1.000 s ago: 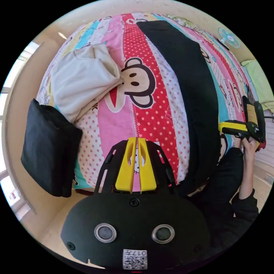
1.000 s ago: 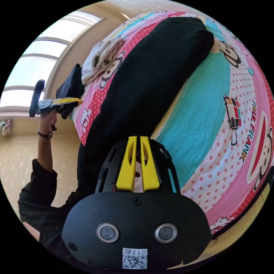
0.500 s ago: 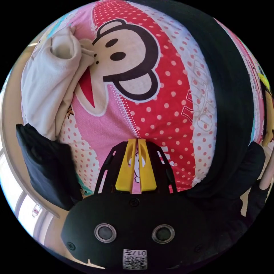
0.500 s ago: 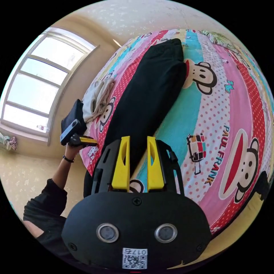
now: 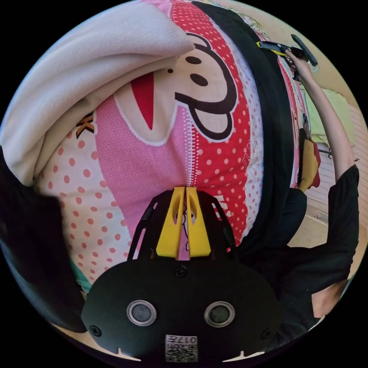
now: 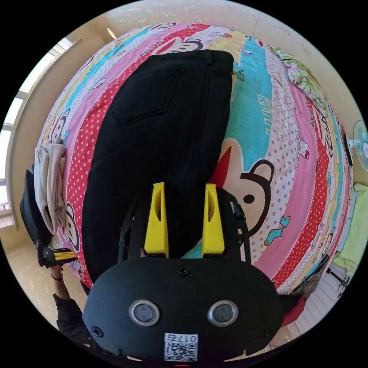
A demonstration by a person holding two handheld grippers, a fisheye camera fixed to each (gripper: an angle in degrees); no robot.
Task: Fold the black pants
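The black pants (image 6: 153, 153) lie flat along the cartoon bedsheet (image 6: 291, 184). In the right gripper view they run from about 12 o'clock, where the waistband and a back pocket show, down to the centre and toward 7 o'clock. The right gripper (image 6: 183, 191) hovers above them with its yellow jaws spread apart, and nothing is between the jaws. At 9 o'clock in this view a cream garment (image 6: 50, 180) lies near the edge of the bed, with a dark folded item (image 6: 28, 207) just beside it.

In the left gripper view the left gripper (image 5: 185, 191) has its jaws pressed together, with nothing pinched, close over the pink and red sheet. The pants are a dark band from 12 o'clock to 4 o'clock (image 5: 274, 126). The cream garment is large at 10 o'clock (image 5: 76, 76). The right gripper appears at 1 o'clock (image 5: 262, 45), held by a hand (image 5: 299, 65).
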